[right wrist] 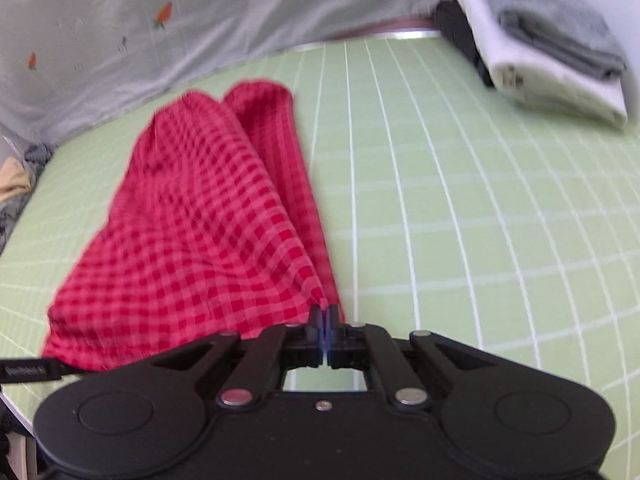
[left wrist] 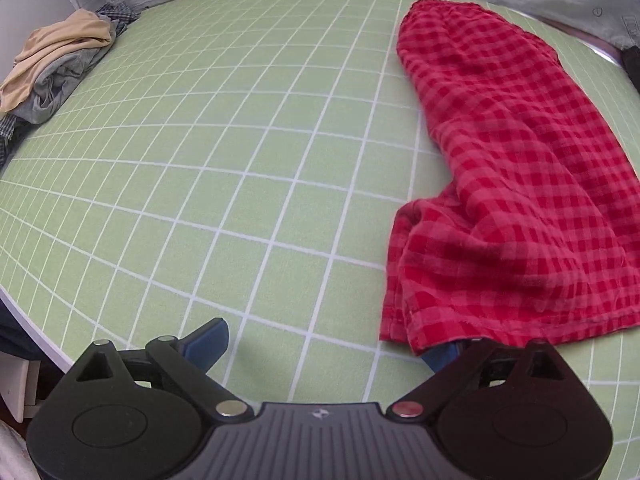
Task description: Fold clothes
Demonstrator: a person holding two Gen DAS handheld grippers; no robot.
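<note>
A red checked cloth (left wrist: 504, 184) lies crumpled on the right side of the green grid mat (left wrist: 224, 168). My left gripper (left wrist: 324, 348) stands wide open just above the mat at the cloth's near hem. Its left blue pad (left wrist: 208, 340) is over bare mat and nothing is between the pads. The right blue pad (left wrist: 440, 356) is partly hidden under the hem. In the right wrist view the red checked cloth (right wrist: 208, 216) rises in a fold towards my right gripper (right wrist: 323, 320). That gripper is shut on the cloth's near corner.
A heap of unfolded beige and grey clothes (left wrist: 60, 60) sits at the mat's far left. Folded grey and white clothes (right wrist: 552, 52) are stacked at the far right. A pale grey sheet (right wrist: 160, 28) runs along the back edge. The table's near-left edge (left wrist: 28, 328) is close to my left gripper.
</note>
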